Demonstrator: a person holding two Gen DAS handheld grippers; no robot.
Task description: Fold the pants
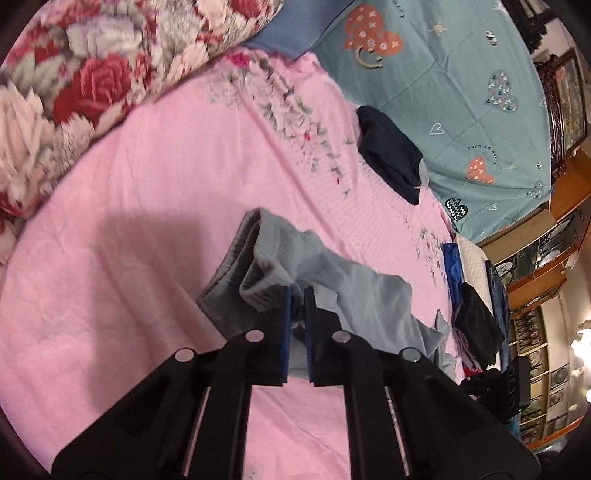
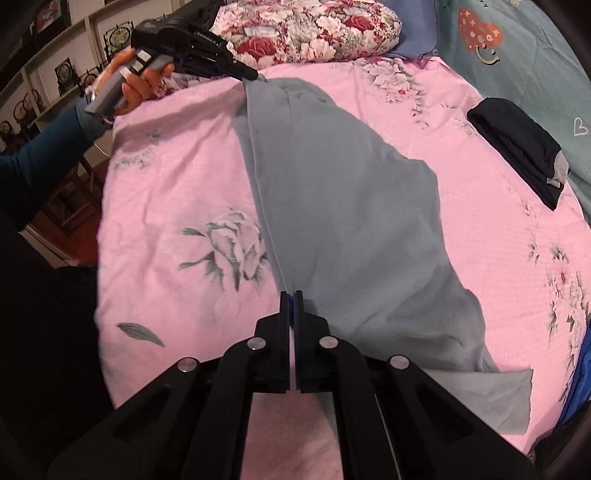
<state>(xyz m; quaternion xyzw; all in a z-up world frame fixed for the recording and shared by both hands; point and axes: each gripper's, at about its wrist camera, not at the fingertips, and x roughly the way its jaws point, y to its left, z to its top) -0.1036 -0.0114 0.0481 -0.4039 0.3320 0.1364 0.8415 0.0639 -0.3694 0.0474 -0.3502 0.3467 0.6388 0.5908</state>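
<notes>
Nearest the lens, the right gripper (image 2: 291, 295) is pinching one edge of the grey pants (image 2: 343, 206), its blue pads (image 2: 298, 308) pressing nearly together on a thin fold of cloth. Outward from there the pants are running in a long drape across the pink floral bedsheet (image 2: 177, 192) to the far end, where the left gripper (image 2: 248, 75) is holding the other end, the person's left hand (image 2: 138, 83) wrapping its handle. In the left wrist view that gripper's fingers (image 1: 286, 308) are clamping a thicker bunch near what is probably the waistband (the ribbed edge suggests it, though the view there is crumpled), with a narrow gap showing between the pads. The cloth is looking soft, light and fleece-like, sagging between the two holds rather than keeping any shape, so it should crease easily but slump if one end is let go. Holding at the two ends of the long edge seems the sensible grip for bringing one end over the other. Well apart, a dark folded garment (image 2: 517, 147) is lying by the teal quilt (image 2: 517, 55), and a rose-patterned pillow (image 2: 306, 29) is sitting at the head of the bed.
</notes>
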